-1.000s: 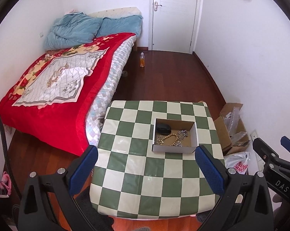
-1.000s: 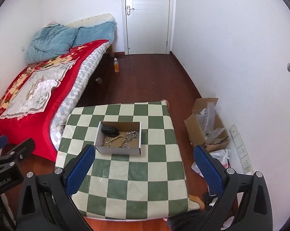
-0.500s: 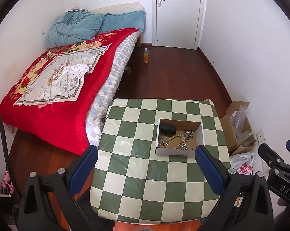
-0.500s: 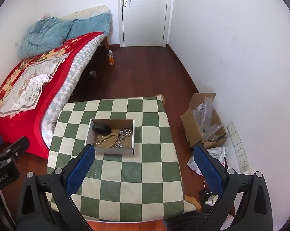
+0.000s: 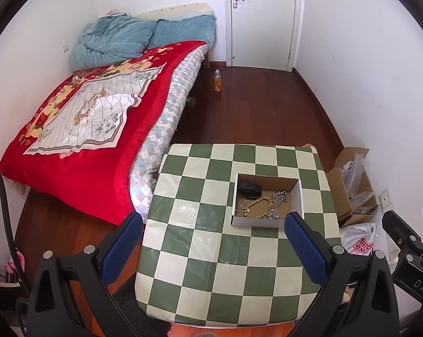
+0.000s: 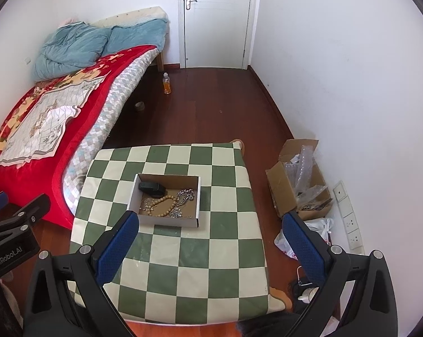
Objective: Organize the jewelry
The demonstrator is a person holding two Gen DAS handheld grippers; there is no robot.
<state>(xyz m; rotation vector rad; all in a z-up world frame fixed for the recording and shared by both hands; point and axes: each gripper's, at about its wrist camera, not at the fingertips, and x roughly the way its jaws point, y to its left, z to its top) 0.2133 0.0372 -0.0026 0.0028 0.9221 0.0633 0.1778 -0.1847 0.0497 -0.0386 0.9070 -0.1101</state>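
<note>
A shallow cardboard box (image 5: 300, 196) (image 6: 133, 193) sits on a green-and-cream checkered table (image 5: 200, 241) (image 6: 211, 252). Inside lie a black case (image 5: 248, 188) (image 6: 151, 187), a tan bead strand (image 5: 260, 206) (image 6: 165, 205) and silver chains (image 5: 278, 198) (image 6: 186, 195). My left gripper (image 5: 214, 243) is open and empty, high above the table's near side. My right gripper (image 6: 211, 240) is open and empty, also high above the table, near side of the box. Each gripper shows at the edge of the other's view.
A bed with a red blanket (image 5: 79, 129) stands left of the table. An open cardboard box with plastic wrap (image 6: 298, 179) and a plastic bag (image 5: 358, 243) lie on the floor at the right by the wall. A bottle (image 5: 217, 81) stands on the floor near the door.
Both grippers have risen and tilted a little; the table and box now sit lower and nearer centre in both views. Both jaws stay open and empty.
</note>
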